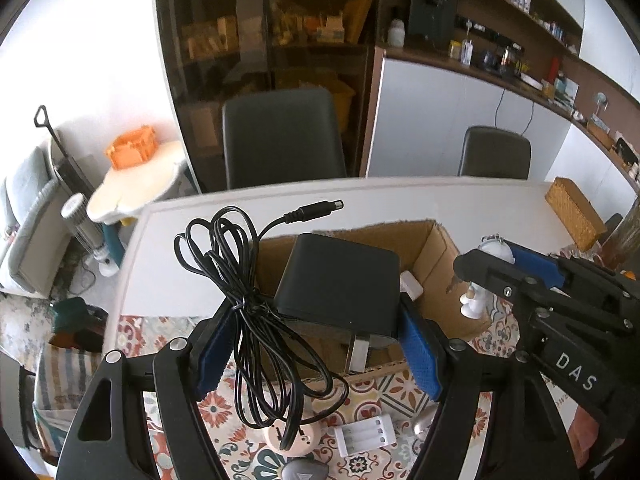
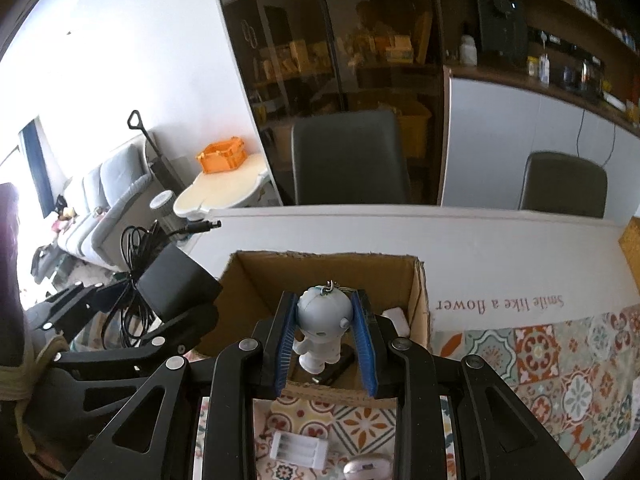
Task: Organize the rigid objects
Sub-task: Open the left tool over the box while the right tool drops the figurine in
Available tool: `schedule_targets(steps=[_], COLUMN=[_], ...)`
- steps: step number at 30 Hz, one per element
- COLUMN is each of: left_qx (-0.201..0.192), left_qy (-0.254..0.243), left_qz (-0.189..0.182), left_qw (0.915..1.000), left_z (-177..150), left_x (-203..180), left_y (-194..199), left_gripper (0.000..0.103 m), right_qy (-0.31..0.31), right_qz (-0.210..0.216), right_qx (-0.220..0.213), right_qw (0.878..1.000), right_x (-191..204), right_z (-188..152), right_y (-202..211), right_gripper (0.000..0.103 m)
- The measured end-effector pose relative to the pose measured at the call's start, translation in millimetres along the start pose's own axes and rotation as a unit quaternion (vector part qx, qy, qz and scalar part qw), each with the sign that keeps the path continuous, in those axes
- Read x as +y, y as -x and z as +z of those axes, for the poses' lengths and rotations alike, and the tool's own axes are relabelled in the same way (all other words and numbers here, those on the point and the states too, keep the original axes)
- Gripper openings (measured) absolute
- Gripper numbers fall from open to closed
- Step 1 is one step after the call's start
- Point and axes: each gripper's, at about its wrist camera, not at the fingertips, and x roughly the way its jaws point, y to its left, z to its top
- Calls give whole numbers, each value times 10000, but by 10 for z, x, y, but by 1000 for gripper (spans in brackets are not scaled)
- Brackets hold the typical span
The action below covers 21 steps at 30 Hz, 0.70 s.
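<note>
Both grippers carrying loads over the half-filled cardboard box (image 2: 418, 312).
Left gripper (image 1: 320, 344) is pinching the power adapter (image 1: 340, 284), right gripper (image 2: 326, 336) the astronaut figurine (image 2: 322, 320); battery case (image 2: 300, 450) is waiting at lower centre.

White table (image 2: 500, 248) carries a patterned tile-print mat (image 2: 560, 368). An open cardboard box (image 2: 420, 304) sits at the mat's far edge. On the mat, near side: white battery holder (image 2: 300, 450), computer mouse (image 2: 366, 468). Woven box (image 1: 576, 214) at far right of table.
</note>
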Motion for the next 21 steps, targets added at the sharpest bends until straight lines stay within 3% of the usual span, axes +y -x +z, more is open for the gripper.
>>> schedule_targets(steps=[13,17,21], left_qx=[725,680,479], left_qy=[-66,-109,-71], left_qz=[36,111,388], left_qw=[9973,9976,9981], left_z=[77,83,115], left_x=[-28,-16,38], left_y=[-452,-459,-365], left_gripper=[75,76,86], right_qy=[-142,-186,-231], right_qz=[-105,-102,-65], right_qx=[534,619,669], right_qw=[9984,9979,9975], right_x=[-164,-174,-188], right_z=[54,38,37], right_y=[-442,-494,-523], right_gripper=[28,28,28])
